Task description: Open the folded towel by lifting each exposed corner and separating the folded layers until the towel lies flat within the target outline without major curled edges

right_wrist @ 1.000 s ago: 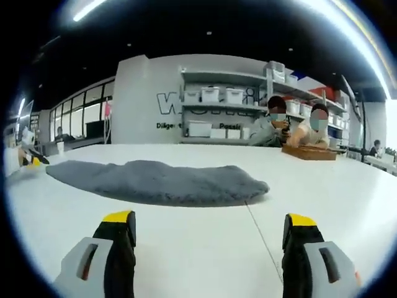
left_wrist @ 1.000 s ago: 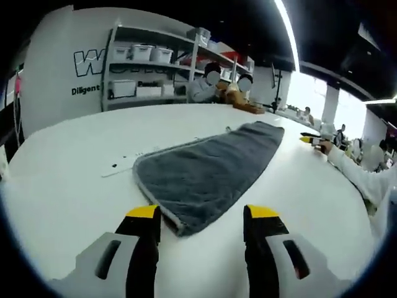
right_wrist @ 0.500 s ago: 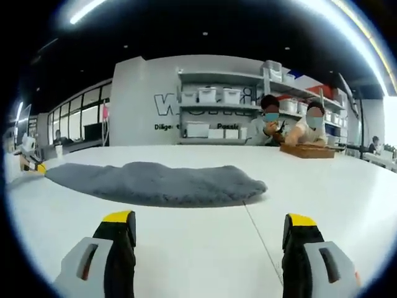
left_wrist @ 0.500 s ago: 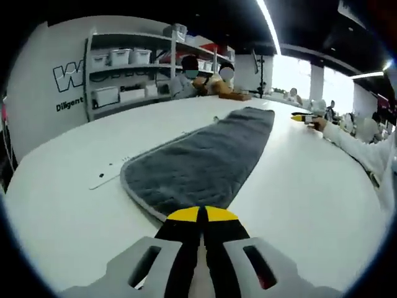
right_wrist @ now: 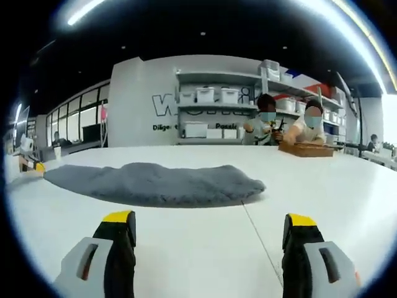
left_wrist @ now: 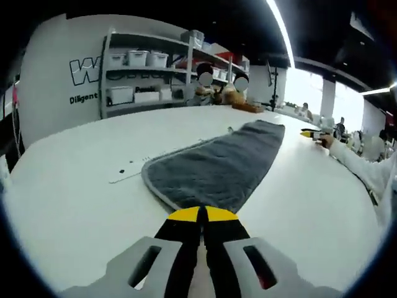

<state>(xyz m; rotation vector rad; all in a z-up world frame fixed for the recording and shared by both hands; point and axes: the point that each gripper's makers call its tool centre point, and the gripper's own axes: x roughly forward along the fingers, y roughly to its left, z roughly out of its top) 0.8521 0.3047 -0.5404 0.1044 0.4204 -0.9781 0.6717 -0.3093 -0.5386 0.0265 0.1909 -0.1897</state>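
Yellow tips: left hand-held gripper (left_wrist: 199,215) has both jaws pressed together, right at the near corner of the towel (left_wrist: 218,169); whether cloth is pinched between them I can't tell, the corner is hidden under the tips.
Right hand-held gripper: (right_wrist: 209,227) jaws wide apart, nothing between them, hovering over bare worktop (right_wrist: 205,261) a little short of the towel's rounded end.
Towel position: grey, plush, lying folded lengthwise on the white worktop, running away from the left hand-held gripper toward the far side; pale piped hem along its left edge.
Handling guess: soft, limp, light, thick pile. Will drape and drag, not slide stiffly. Layers likely cling, so peel slowly.
Grip point: take the hem at a corner, top layer only; the piped edge looks like the firmest bite.
Pose: left hand-held gripper low, nearly level with the worktop, pointing along the towel's length. Right hand-held gripper low too, facing the towel side-on.
Outline: thin dark line on the worktop near the right hand-held gripper, possibly target outline, can't confirm.
Background: shelving (right_wrist: 223,115) with bins, people seated at the far side.
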